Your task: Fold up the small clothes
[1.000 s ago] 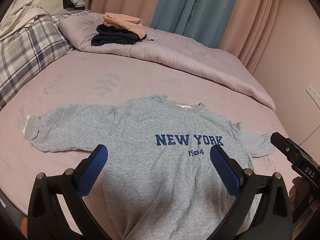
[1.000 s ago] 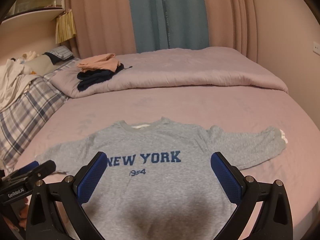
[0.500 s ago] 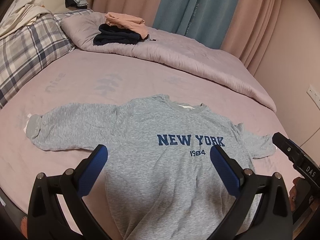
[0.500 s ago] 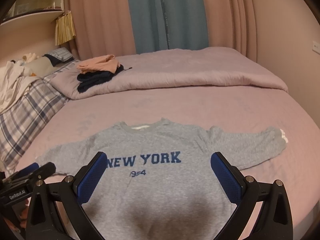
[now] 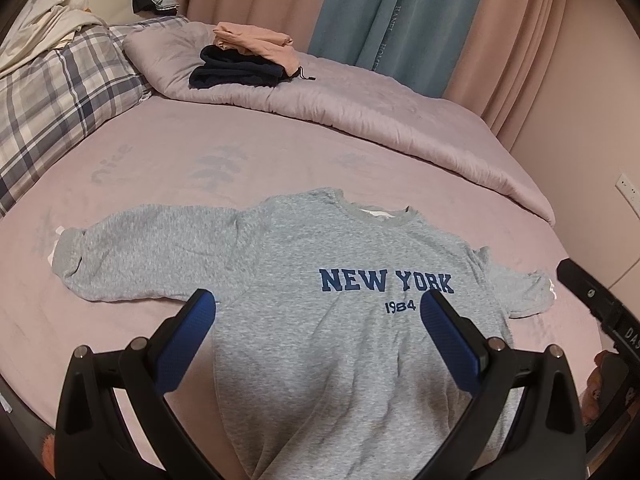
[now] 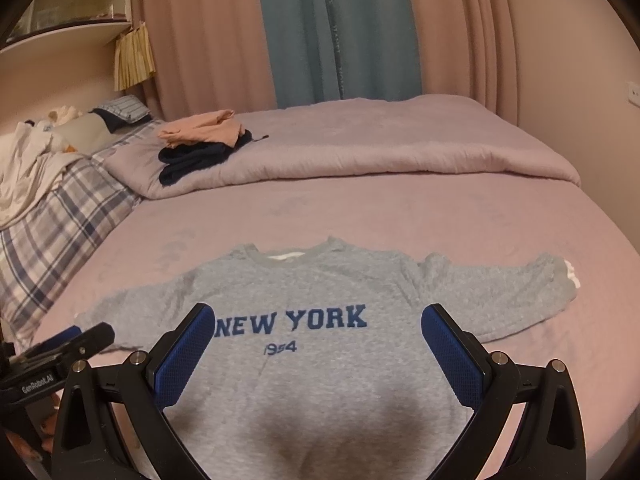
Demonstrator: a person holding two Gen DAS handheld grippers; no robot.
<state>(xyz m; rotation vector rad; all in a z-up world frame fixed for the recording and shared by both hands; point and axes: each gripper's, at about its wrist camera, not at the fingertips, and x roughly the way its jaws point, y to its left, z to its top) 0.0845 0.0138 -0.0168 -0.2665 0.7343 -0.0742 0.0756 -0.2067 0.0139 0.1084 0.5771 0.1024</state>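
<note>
I see the grey sweatshirt (image 5: 344,280) flat on the pink bed (image 5: 168,160), near side. My left gripper (image 5: 318,312) and right gripper (image 6: 318,324) both gape, holding nothing. Folded clothes (image 6: 200,148) on the far duvet (image 6: 380,148); curtains (image 6: 336,32) behind.

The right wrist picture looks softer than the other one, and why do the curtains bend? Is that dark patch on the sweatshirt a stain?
Right wrist view: slightly blurred, the sweatshirt lettering smeared; the dark patch near its hem looks like a shadow, not a stain. Left wrist view: sharper, its print crisp. Both views: fisheye lenses bow the curtains and round the bed edges, with black corners; warm, dim indoor light.
</note>
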